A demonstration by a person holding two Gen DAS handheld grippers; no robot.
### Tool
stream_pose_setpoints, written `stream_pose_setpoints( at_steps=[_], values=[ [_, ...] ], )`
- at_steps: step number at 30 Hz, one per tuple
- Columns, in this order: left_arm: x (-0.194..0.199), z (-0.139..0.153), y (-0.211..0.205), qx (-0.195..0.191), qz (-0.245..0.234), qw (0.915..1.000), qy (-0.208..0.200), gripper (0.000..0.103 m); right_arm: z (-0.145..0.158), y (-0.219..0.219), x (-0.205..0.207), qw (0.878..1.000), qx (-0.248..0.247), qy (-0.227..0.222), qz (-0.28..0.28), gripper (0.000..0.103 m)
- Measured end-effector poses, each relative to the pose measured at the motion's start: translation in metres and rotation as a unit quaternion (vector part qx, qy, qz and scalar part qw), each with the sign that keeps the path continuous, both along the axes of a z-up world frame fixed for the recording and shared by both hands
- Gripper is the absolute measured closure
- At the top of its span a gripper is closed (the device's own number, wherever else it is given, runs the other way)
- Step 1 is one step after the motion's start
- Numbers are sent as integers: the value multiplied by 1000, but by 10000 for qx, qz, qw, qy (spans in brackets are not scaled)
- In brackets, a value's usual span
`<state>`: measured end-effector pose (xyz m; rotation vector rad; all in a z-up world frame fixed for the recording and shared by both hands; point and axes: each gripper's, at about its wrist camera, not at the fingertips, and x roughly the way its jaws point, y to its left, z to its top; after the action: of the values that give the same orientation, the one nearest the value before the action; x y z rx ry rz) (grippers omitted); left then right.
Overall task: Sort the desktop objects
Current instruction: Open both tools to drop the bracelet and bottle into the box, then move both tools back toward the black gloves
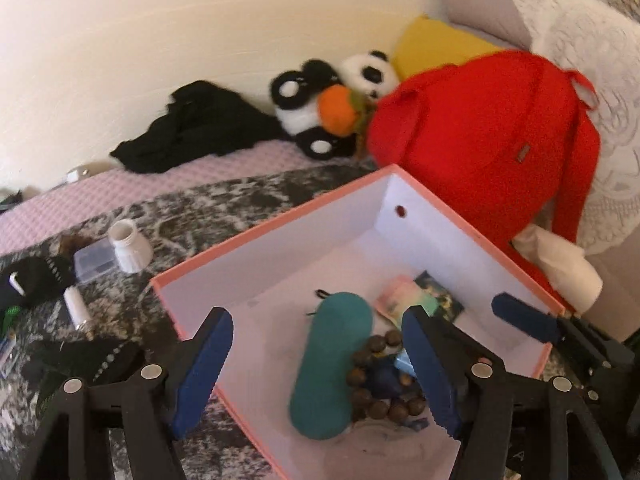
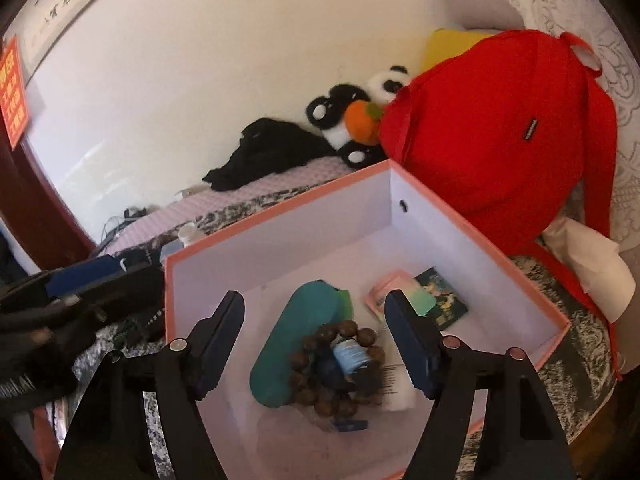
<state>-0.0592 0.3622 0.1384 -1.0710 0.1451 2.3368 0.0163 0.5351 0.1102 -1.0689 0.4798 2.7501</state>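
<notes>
- The left gripper point(image 1: 318, 354) hangs over an open cardboard box point(image 1: 276, 220), pink outside and white inside, tilted downward into it. Its blue-padded jaws stand released, wide apart, gripping nothing.
- Between those jaws, on the box floor, lies a teal oblong case point(image 1: 332, 364), lengthwise along the jaws' line.
- Just beside the case, against the inner side of the left gripper's right-hand jaw, sits a ring of brown wooden beads point(image 1: 372, 380), with something dark blue inside the ring.
- Past the tip of that jaw lie a pastel paper packet point(image 1: 394, 296) and a dark picture card point(image 1: 438, 292), overlapping, near the box's far corner.
- The right gripper point(image 2: 314, 314) hangs over the same box, also angled down, jaws released and empty.
- Between its jaws the bead ring point(image 2: 340, 364) rests partly on the teal case point(image 2: 296, 340), and a small bottle with a pale blue label point(image 2: 352, 354) lies within the ring. A white item under the right-hand jaw is too hidden to name.
- Outside the left gripper's left-hand jaw, on the mottled dark cloth point(image 1: 208, 204), stand a white jar point(image 1: 130, 246) and a small clear box point(image 1: 94, 264), well apart from the cardboard box.
- Beyond the box, a red backpack point(image 1: 488, 136) touches its far edge; a toy panda point(image 1: 340, 96) and black clothing point(image 1: 200, 132) lie by the wall.
</notes>
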Motion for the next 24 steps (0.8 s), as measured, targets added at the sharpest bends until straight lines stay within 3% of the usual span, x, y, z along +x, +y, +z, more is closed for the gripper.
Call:
stream_pose_setpoints(
  at_steps=[5, 12, 17, 24],
  values=[
    [0, 5, -42, 193, 293, 9994, -22, 29, 2, -17, 1, 10000, -24, -35, 35, 25],
    [23, 21, -134, 499, 811, 9953, 180, 27, 32, -80, 14, 9989, 93, 239, 398, 20],
    [37, 16, -208, 558, 1284, 9900, 178, 27, 45, -155, 20, 9951, 220, 334, 901, 16],
    [55, -8, -325, 551, 2093, 9763, 66, 27, 39, -264, 20, 9856, 456, 218, 1615, 16]
  ],
)
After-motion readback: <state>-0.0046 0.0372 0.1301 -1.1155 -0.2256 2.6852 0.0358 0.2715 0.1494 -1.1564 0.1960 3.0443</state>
